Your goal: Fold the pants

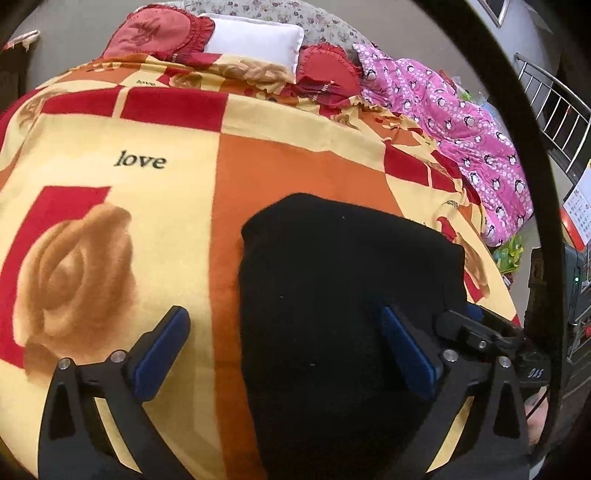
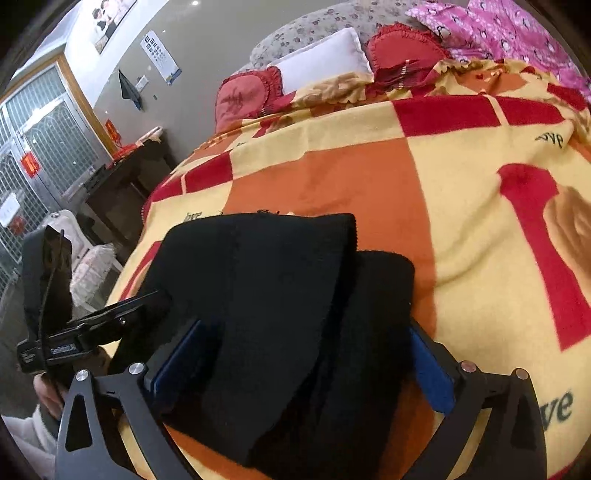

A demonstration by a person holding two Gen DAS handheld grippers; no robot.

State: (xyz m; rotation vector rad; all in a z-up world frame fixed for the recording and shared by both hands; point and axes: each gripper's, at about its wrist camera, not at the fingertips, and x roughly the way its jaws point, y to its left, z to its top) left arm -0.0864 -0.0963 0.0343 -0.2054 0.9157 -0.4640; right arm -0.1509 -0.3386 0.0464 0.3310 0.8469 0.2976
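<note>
The black pants [image 1: 347, 295] lie folded in a compact stack on the red, orange and yellow blanket [image 1: 140, 229]. My left gripper [image 1: 284, 347] is open just above the stack's left edge, one blue pad over the blanket and one over the cloth. The other gripper [image 1: 484, 332] shows at the stack's right side. In the right wrist view the pants [image 2: 280, 317] show as stacked layers. My right gripper [image 2: 306, 365] is open with its jaws standing wide on either side of the stack. The left gripper [image 2: 99, 325] shows at the stack's far side.
Red heart cushions [image 1: 159, 33], a white pillow [image 1: 255, 40] and a pink penguin quilt [image 1: 461, 125] lie at the head and right side of the bed. A metal rail [image 1: 554, 103] stands to the right. A dark side table [image 2: 122, 177] stands left of the bed.
</note>
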